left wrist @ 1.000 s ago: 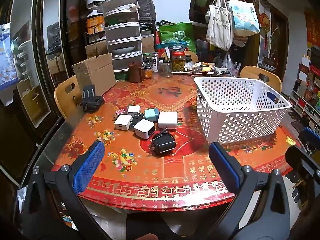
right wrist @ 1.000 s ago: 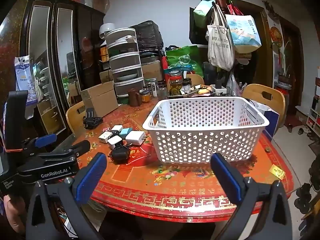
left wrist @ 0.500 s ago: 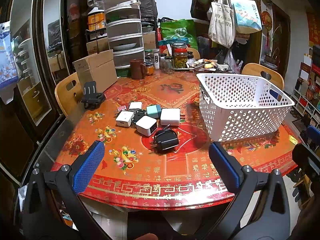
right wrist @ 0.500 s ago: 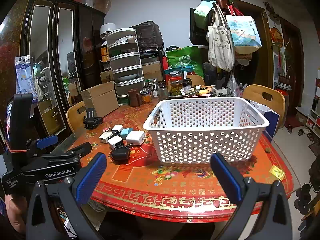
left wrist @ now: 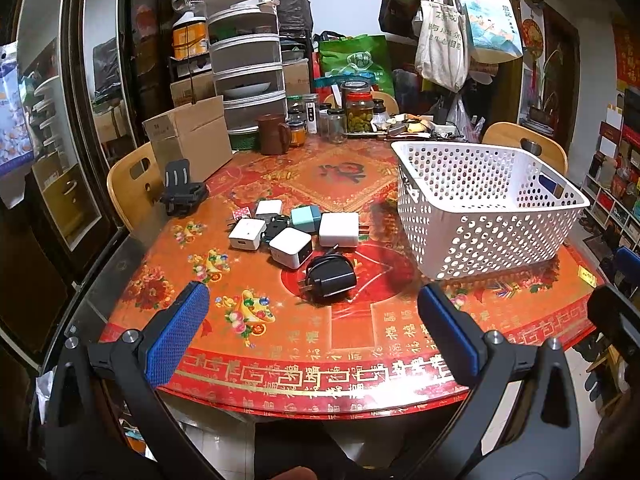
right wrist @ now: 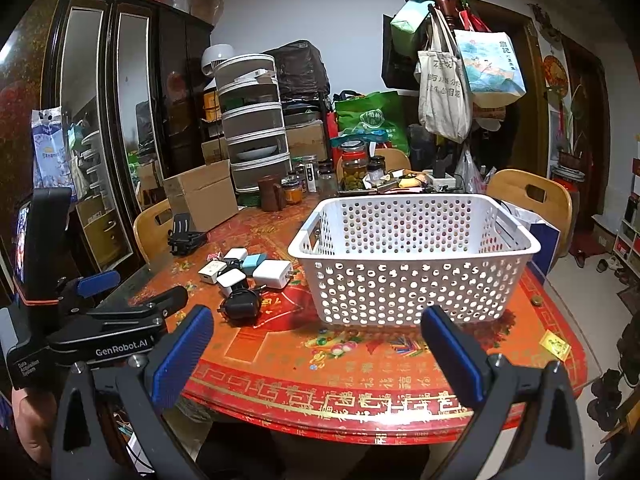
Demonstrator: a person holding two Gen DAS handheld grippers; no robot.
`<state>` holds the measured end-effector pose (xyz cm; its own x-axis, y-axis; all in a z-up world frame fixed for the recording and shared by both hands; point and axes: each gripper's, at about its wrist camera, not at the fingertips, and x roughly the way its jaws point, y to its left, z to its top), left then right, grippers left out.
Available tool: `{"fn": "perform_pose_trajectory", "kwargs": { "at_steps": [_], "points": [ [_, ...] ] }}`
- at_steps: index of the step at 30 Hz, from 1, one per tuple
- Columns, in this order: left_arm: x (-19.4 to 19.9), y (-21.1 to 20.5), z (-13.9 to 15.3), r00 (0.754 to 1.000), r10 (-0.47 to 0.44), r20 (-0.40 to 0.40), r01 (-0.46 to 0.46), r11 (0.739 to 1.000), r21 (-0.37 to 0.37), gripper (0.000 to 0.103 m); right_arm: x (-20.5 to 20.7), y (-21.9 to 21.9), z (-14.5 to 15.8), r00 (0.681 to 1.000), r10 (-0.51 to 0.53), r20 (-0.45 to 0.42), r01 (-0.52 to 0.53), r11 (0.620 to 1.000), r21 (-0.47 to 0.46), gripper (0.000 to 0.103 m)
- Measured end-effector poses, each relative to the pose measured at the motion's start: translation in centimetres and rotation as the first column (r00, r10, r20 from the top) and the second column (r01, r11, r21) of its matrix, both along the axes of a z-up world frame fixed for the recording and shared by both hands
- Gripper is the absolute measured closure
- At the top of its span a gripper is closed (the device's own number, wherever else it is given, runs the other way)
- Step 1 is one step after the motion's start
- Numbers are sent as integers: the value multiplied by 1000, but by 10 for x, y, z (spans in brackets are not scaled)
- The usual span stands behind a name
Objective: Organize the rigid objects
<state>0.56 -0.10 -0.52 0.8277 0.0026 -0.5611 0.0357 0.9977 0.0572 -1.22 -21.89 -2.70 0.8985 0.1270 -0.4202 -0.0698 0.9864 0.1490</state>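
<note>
Both views are creeping in toward the table (left wrist: 360, 344) compared with a second ago, so the chargers are looking a bit bigger and lower in the left frame. Left gripper (left wrist: 312, 328) is hanging wide open with nothing between its blue pads (left wrist: 176, 332), and the right gripper (right wrist: 316, 344) is gaping empty too.

Straight ahead of the left one, the black charger (left wrist: 331, 278) is sitting centre frame, closest of the bunch, prongs poking toward lower left so its long axis is running kinda diagonal. Behind it the white cubes (left wrist: 292, 246) and a teal one (left wrist: 306, 218) are clustering together.

The basket (left wrist: 488, 208) is sitting at the right of the left view, dead centre for the right gripper (right wrist: 412, 256), looking empty.

So I'm guessing the left hand is the nearer one for the black charger, and the pile is lying left of the basket.
</note>
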Motion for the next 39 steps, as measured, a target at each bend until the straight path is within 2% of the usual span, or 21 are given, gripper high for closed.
{"fn": "perform_pose_trajectory", "kwargs": {
  "at_steps": [39],
  "points": [
    [0, 0, -5, 1000, -5, -9, 5, 1000, 9, 0, 0, -1, -1, 1000, -4, -5, 4, 1000, -4, 0]
  ]
}}
